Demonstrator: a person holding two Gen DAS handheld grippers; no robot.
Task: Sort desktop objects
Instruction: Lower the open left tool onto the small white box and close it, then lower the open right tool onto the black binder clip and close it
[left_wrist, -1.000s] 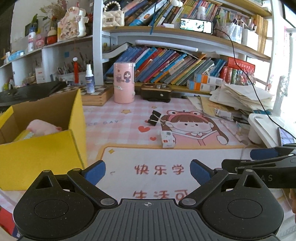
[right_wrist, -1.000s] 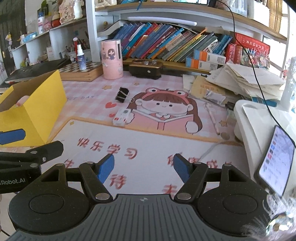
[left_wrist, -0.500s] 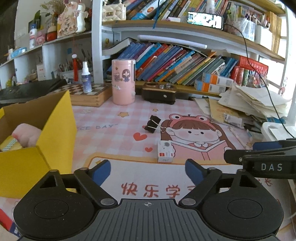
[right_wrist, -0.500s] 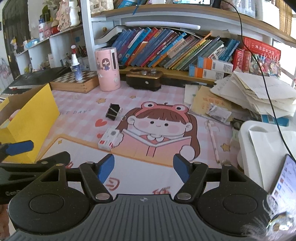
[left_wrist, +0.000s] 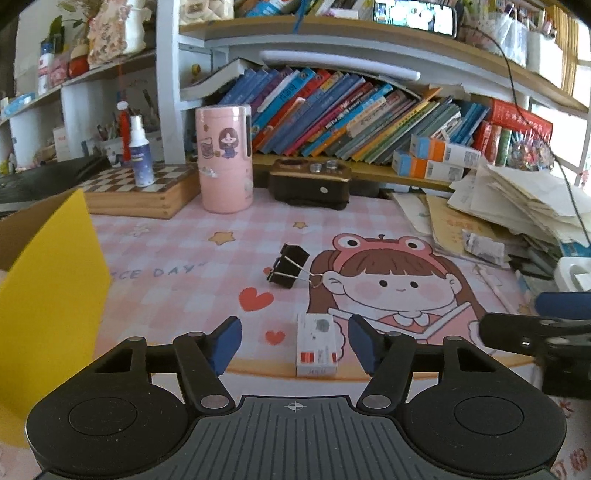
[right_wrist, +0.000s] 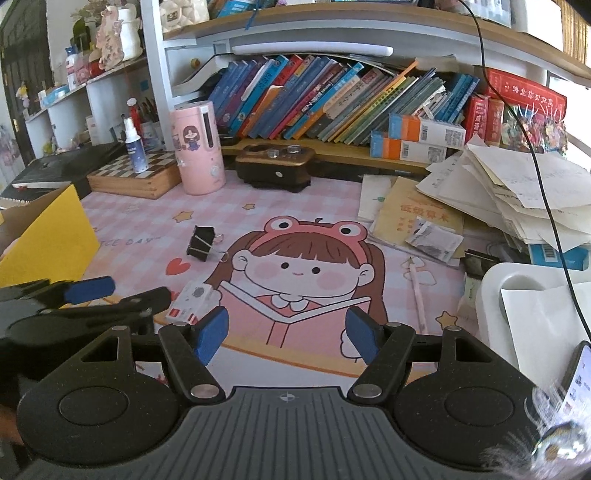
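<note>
I'm closing my left gripper (left_wrist: 294, 341) in on the small white box (left_wrist: 317, 344), jaws narrowing but not pinching yet; right gripper (right_wrist: 286, 334) hanging spread, empty.

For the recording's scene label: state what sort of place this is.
Most likely a child's study desk at home: a cartoon desk mat covers the top, a row of leaning books fills the shelf behind, and loose papers are heaped at the right.
</note>
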